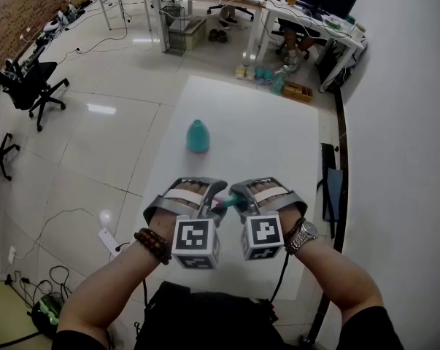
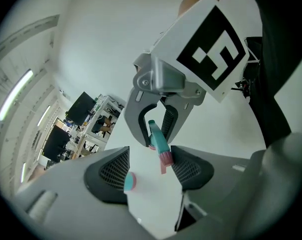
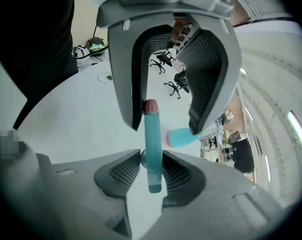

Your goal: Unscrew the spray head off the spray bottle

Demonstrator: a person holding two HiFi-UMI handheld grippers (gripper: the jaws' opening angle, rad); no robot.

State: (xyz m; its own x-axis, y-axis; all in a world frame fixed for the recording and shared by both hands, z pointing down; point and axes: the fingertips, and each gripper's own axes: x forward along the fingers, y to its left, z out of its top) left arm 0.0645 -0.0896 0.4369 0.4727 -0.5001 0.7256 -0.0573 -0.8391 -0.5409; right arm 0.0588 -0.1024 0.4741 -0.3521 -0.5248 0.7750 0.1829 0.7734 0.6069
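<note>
Two grippers meet tip to tip. The left gripper (image 2: 145,171) has its fingers wide apart and grips nothing. Far past its fingertips, the teal spray bottle (image 1: 198,135) stands alone on the white table (image 1: 278,137). The pink end of the spray head (image 2: 158,141) reaches in between the left fingers, close by one pad. The right gripper (image 3: 152,171) has its fingers squeezed tight on the spray head's teal body.
</note>
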